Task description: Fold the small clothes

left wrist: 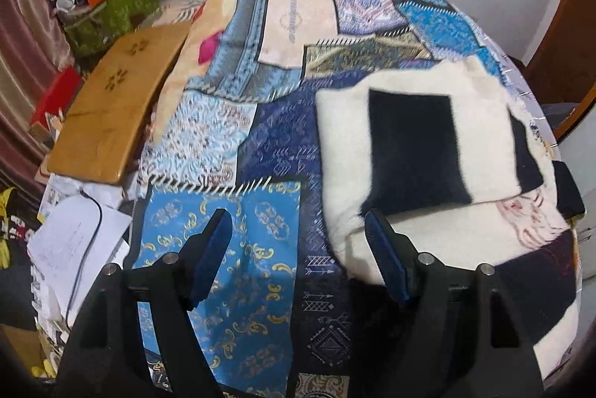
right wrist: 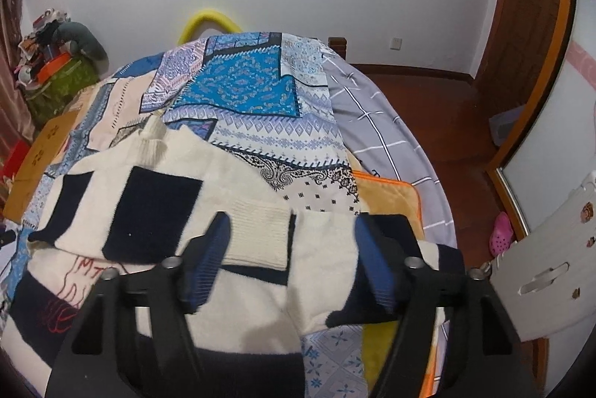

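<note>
The cream and navy sweater [left wrist: 417,137] lies partly folded on the bed's patchwork quilt [left wrist: 238,88]; the left tongs [left wrist: 298,256] stand released over the quilt at the sweater's edge, nothing between them; only this view shows the wooden board [left wrist: 111,103] and loose papers [left wrist: 74,237] beside the bed; the right tongs [right wrist: 290,260] gape, released, above the sweater's ribbed cuff [right wrist: 260,237]; only that view shows the grey checked sheet [right wrist: 376,122], the wooden floor [right wrist: 447,107] and a pink clog [right wrist: 501,237].
</note>
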`<state>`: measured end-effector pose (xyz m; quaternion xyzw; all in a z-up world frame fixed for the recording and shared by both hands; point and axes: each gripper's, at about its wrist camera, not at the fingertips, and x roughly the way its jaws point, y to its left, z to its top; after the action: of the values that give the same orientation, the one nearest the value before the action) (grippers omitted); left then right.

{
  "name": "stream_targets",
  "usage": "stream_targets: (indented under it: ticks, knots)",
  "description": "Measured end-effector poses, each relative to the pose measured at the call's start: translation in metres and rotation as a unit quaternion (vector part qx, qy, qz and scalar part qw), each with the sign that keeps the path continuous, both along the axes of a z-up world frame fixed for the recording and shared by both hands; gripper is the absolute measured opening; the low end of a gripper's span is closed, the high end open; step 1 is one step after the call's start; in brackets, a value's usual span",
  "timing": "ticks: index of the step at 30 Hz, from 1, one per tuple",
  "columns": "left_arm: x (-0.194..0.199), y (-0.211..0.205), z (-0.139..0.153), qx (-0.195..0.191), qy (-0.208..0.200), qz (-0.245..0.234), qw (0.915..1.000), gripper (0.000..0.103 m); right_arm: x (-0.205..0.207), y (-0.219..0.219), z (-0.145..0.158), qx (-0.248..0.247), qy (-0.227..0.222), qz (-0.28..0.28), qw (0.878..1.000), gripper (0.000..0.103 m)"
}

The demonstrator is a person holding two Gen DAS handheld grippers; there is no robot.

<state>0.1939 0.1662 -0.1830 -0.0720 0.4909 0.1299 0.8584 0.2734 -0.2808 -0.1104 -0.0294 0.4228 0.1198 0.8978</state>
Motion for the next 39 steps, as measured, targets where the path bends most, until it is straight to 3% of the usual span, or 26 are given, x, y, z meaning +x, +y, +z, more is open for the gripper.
stream_targets:
  ticks: [8,18,28,39]
  knots:
    - [0.027,-0.036,0.02,0.002,-0.015,-0.051,0.9986,0.076,-0.002,-0.017,-0.004,-0.004,0.002,-0.017,1.0,0.079]
    - [0.084,-0.108,0.004,-0.017,0.009,-0.12,0.9926,0.076,-0.007,-0.091,-0.029,0.027,0.039,-0.088,0.995,0.079]
    - [0.116,-0.146,-0.031,-0.02,0.053,-0.146,0.9876,0.076,-0.006,-0.156,-0.071,0.086,0.089,-0.168,0.978,0.079]
    - [0.126,-0.147,-0.051,-0.018,0.077,-0.143,0.9866,0.076,0.011,-0.192,-0.133,0.099,0.146,-0.238,0.955,0.079]
